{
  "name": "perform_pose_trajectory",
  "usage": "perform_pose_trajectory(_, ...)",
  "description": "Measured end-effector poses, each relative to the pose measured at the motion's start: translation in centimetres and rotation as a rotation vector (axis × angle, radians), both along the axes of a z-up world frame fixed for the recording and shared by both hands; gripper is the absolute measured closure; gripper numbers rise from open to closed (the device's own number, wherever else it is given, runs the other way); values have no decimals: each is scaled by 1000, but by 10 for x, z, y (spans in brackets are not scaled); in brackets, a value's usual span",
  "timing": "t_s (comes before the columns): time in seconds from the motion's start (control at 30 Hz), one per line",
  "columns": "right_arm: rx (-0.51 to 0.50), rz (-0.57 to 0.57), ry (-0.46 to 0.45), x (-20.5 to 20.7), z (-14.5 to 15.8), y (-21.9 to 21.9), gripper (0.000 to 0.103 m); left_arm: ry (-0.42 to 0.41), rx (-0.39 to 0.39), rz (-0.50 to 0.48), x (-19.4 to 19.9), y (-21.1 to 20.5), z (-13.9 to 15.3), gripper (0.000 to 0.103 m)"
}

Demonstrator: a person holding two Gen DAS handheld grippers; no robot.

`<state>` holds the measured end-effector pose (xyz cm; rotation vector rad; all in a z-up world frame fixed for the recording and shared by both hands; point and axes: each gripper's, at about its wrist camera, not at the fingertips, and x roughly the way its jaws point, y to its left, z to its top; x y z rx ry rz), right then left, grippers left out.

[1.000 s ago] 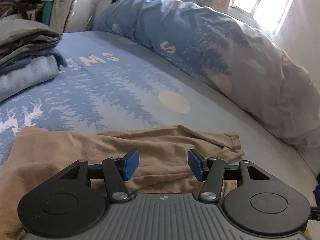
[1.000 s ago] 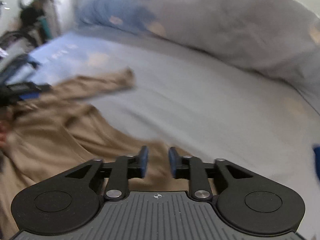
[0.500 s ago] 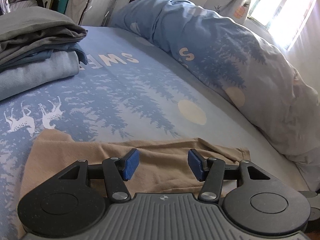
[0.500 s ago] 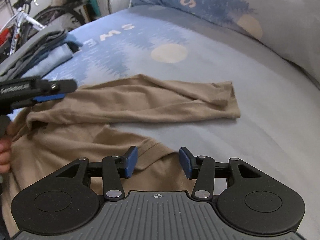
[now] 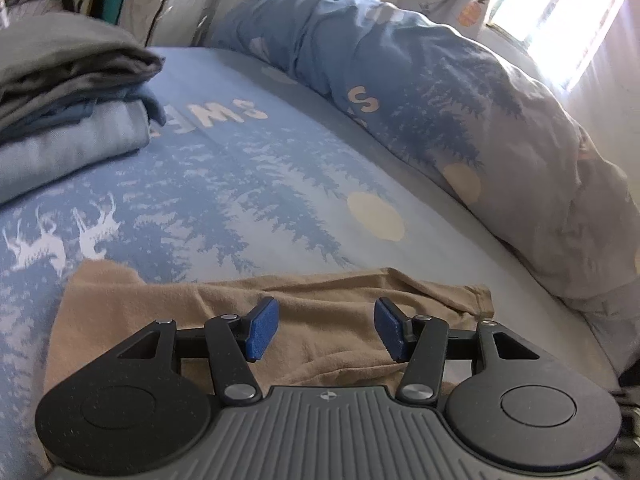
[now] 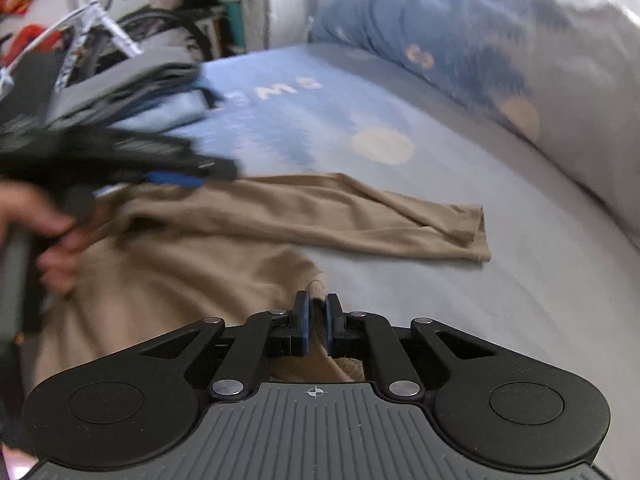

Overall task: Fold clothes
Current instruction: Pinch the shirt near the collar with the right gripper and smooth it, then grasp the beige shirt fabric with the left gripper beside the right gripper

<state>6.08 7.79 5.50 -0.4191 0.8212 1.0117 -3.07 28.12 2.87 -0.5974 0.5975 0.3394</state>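
Right tool (image 6: 316, 322): jaws closing, blue pads nearly together, with a ribbed edge of the tan garment (image 6: 168, 280) pinched up between them. The fabric rises in a small peak at the pad tips.

Left tool (image 5: 326, 328): jaws stand apart and released; the two blue pads hang over the tan cloth with nothing between them. In the right wrist view the same tool appears blurred over the garment's left part, held by a hand (image 6: 48, 232).

Tan garment: one item, long-sleeved, plain light brown knit, lying flat on the bed (image 5: 280, 184) near its front edge. One sleeve (image 6: 380, 224) is stretched out toward the bed's right side, its cuff lying flat and open-ended on the sheet. The body is spread toward the left, with soft creases. A second sleeve cannot be made out.

Bed: one, covered with a blue sheet printed with dark trees, white deer, pale round moons and large pale letters.

Duvet (image 5: 460, 100): one, same print, bunched in a long roll along the bed's far and right side.

Folded clothes (image 5: 68, 104): one stack at the bed's far left corner, well apart from the tan garment. At least three layers show: grey on top, darker blue between, pale blue beneath.

Bicycle (image 6: 100, 4): one, beyond the bed, blurred.
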Motion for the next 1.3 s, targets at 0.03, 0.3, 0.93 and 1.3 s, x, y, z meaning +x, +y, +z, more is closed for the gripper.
perform_pose_trajectory(0.03,-7,14,-9,-16,2,-4,94,-6,2,-5,-2,1,1,44)
perform_pose_trajectory(0.3,-81,82,-41,-121,-1,-23,93,-23,-6,-75,-11,9,3,43)
perform_pose_trajectory(0.93,-10,4,-155,-133,10,-20,60,-294,544,-827,-63,-82,27,49)
perform_pose_trajectory(1.3,-92,58,-207,-128,-7,-13,93,-236,670,-1157,-94,-106,0,49)
